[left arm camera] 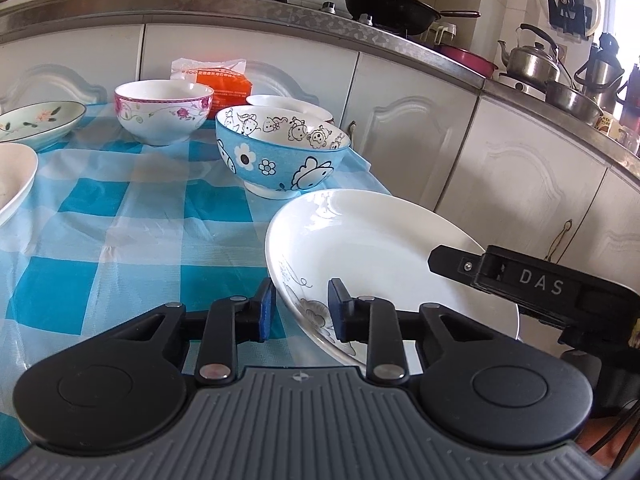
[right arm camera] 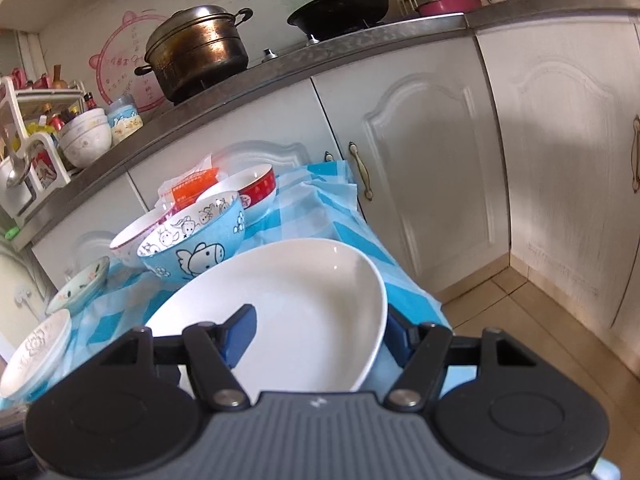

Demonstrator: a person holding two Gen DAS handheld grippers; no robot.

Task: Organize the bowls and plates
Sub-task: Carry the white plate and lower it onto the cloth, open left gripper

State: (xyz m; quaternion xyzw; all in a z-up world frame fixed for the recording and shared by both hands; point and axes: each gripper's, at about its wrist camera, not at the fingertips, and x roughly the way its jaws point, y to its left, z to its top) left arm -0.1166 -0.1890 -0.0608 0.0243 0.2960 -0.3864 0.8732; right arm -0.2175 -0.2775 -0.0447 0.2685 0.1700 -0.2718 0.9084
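Observation:
A large white plate [left arm camera: 384, 248] with a grey flower print lies at the near right corner of the blue checked table; it also shows in the right wrist view [right arm camera: 304, 312]. My left gripper [left arm camera: 302, 312] straddles its near left rim, jaws open with a gap to the rim. My right gripper [right arm camera: 320, 336] straddles its right rim, jaws wide open; its finger [left arm camera: 460, 266] reaches over the plate. A blue cartoon bowl [left arm camera: 280, 152] stands behind the plate. A pink-flowered bowl [left arm camera: 164, 110] stands farther back.
A red-rimmed bowl [right arm camera: 250, 190] and an orange packet [left arm camera: 224, 80] sit at the table's far edge. A green floral dish [left arm camera: 36, 122] and a white embossed plate [right arm camera: 36, 354] lie at the left. White cabinets [left arm camera: 500, 160] and a counter with pots stand close behind and right.

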